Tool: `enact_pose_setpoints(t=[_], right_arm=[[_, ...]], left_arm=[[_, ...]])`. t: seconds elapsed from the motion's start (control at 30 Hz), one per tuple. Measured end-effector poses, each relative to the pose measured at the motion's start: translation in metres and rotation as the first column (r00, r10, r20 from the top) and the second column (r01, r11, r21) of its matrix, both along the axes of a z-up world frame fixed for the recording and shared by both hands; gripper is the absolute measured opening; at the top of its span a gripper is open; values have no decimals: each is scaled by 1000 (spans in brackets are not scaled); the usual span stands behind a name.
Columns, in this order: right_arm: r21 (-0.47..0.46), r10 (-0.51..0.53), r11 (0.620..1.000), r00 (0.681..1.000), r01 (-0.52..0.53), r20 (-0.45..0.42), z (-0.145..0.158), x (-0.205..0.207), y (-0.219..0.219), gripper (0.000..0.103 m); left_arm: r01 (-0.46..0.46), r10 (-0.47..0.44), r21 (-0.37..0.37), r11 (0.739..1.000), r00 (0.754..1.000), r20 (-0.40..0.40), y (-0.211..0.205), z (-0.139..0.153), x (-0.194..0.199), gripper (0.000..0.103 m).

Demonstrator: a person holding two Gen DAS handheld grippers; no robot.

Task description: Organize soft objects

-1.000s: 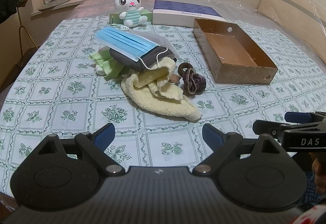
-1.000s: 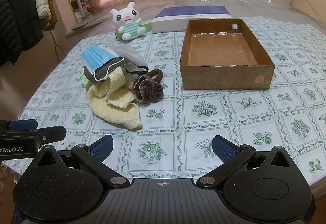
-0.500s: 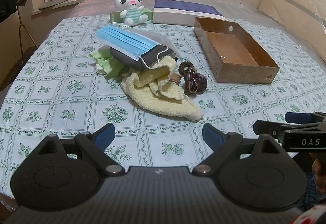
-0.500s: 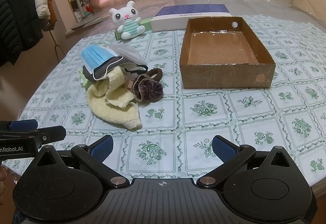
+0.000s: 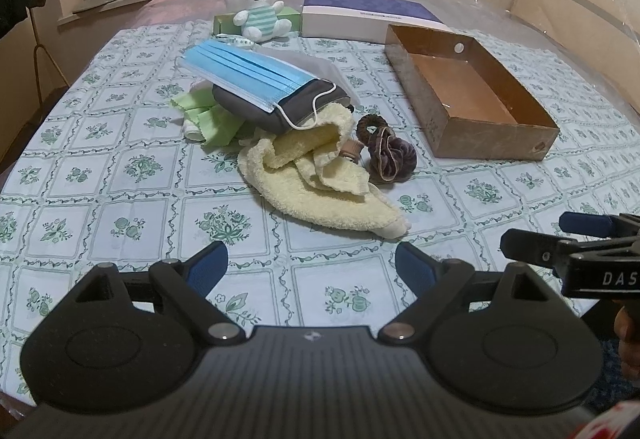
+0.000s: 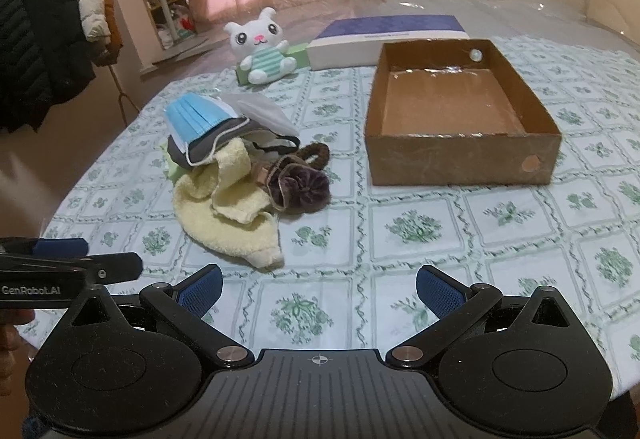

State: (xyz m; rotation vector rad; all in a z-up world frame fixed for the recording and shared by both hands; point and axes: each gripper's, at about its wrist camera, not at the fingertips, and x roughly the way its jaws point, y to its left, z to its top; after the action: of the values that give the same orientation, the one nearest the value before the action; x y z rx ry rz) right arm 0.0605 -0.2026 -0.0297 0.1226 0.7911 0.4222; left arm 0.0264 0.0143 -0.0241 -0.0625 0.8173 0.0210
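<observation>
Your heap of soft things sits mid-table, left of the empty cardboard box (image 6: 460, 127): a yellow towel (image 5: 320, 183) at the near edge, a blue face mask (image 5: 248, 73) draped over a grey pouch (image 5: 276, 111) on top, a brown scrunchie (image 5: 386, 155) touching the towel on the box side, and green cloth (image 5: 208, 115) poking out behind. Your left gripper (image 5: 311, 266) and right gripper (image 6: 318, 286) both hover short of the pile, fingers spread wide, holding nothing. Start, I would judge, with whatever lies free on top or at the edge, such as the mask or the scrunchie, so that lifting it does not drag the rest. Pinch low and squarely on the fabric. The left wrist view shows the green cloth clearly; the right wrist view barely does, but it looks straight into the box and shows a coat rack (image 6: 44, 39) beyond the table.
</observation>
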Motion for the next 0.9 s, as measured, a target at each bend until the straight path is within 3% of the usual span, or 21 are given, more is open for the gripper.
enact_pose_setpoints(t=[0.43, 0.9], right_arm=[[35, 42, 998, 996, -45, 75, 10, 56, 18, 98], [51, 110, 991, 978, -121, 180, 26, 145, 62, 93]], left_arm=[[-19, 19, 25, 1000, 999, 37, 12, 12, 49, 83], [-127, 127, -5, 992, 989, 80, 50, 24, 139, 78]])
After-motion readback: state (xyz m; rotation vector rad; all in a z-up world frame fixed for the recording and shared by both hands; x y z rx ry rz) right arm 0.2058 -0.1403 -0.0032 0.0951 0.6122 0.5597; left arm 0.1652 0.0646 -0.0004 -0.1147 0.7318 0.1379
